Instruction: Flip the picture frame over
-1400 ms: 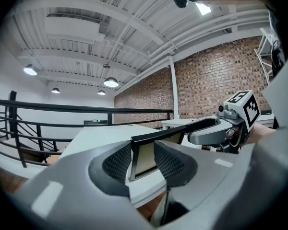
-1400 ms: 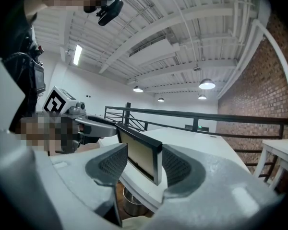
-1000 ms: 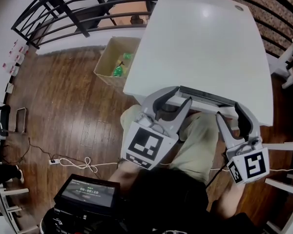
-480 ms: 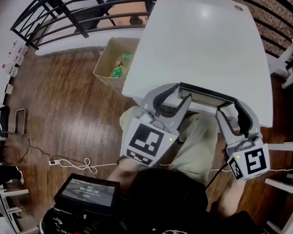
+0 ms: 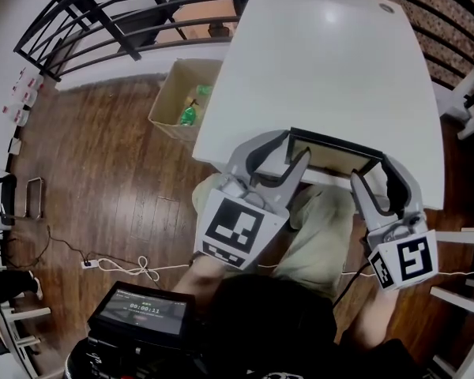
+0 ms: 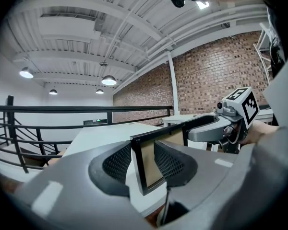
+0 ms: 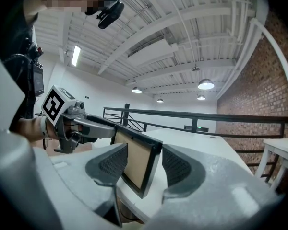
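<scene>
At the near edge of the white tabletop [image 5: 324,61], the picture frame [image 5: 332,155] is tipped up steeper than half a second ago, when it lay flatter, and its brown backing now shows. The left tool [image 5: 292,147] is clenched on the frame's left end. The right tool [image 5: 373,172] is clenched on its right end.

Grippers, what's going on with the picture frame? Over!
Both shut: left gripper on picture frame left end, right gripper on right end. Frame tilted up at white table near edge. Nothing in the way.
</scene>
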A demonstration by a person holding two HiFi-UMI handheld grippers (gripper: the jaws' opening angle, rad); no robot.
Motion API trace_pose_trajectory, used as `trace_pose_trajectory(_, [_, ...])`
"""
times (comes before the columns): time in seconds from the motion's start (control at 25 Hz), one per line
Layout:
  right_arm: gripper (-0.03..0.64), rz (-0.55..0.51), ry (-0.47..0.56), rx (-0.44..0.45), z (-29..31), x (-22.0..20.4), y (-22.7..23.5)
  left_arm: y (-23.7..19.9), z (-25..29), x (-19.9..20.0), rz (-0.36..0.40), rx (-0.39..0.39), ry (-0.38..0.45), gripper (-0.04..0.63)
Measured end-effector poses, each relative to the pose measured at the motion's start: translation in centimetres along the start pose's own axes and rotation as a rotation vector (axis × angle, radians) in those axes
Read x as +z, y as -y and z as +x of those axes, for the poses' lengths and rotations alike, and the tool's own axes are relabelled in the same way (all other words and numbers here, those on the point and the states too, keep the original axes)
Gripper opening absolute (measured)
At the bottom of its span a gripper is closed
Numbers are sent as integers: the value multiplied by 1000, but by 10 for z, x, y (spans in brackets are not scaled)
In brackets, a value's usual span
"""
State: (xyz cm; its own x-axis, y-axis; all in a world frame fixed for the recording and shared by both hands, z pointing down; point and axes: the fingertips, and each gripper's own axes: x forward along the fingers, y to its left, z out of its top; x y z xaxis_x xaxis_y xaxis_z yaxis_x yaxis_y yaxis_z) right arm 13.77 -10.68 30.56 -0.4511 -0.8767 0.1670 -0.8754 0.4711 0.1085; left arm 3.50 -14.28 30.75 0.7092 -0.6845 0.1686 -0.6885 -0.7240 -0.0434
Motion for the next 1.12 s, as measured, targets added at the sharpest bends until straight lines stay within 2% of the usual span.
trace_pose_trajectory(0.32, [206,-3,-1,-13,-1,5,6,1,4,7,-9,-10,-1,155])
trace_pose_trajectory(0.72, [206,-1,-76,-22,49,-20,49,-26,63,-10,-23,-17,-56,161])
trace_pose_trajectory(0.96, [206,55,-153,-29,45,-14,60,-20,71,0,-30,-22,-102,164])
trace_pose_trajectory(1.12, [206,114,-203,-33,64,-32,72,-31,92,-16,-48,-27,-150,166])
